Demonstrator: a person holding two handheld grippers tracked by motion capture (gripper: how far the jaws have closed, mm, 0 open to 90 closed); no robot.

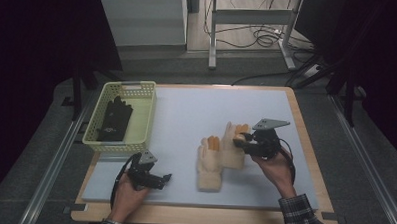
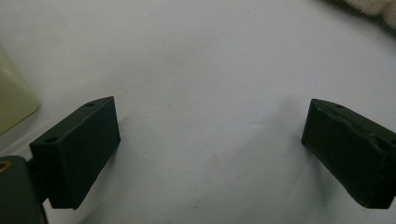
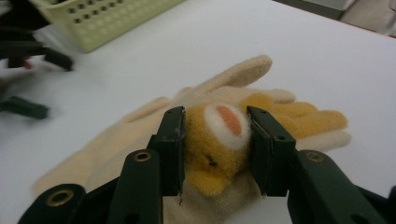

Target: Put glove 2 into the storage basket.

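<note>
my right gripper (image 3: 215, 140) was clamped on the orange stuffed bit (image 3: 219, 144) sewn on a cream glove (image 3: 140, 140), jaws pressed into its fluffy sides w/ the white-and-orange patch showing between them. in the high view the same gripper (image 1: 241, 138) sat over the fingertip end of that glove (image 1: 232, 152), my right hand (image 1: 277, 170) behind it at the right side of the table. a 2nd cream glove (image 1: 209, 165) lay just beside it on the left, touching or nearly so, fingers pointing away from me, also w/ an orange bit near the fingertips.

my left gripper (image 1: 165, 178) sat low at the near left part of the white mat (image 1: 186, 111), held by my left hand (image 1: 128, 194), well apart from both gloves. its jaws stood wide apart w/ nothing between them, just bare mat (image 2: 210, 93) seen from the left gripper view.

farther out, a pale yellow basket (image 1: 145, 112) stood at the far left edge of the mat, w/ a black glove (image 1: 115, 118) lying inside it. basket corner (image 3: 107, 18) also showed top left in the right gripper view.
</note>
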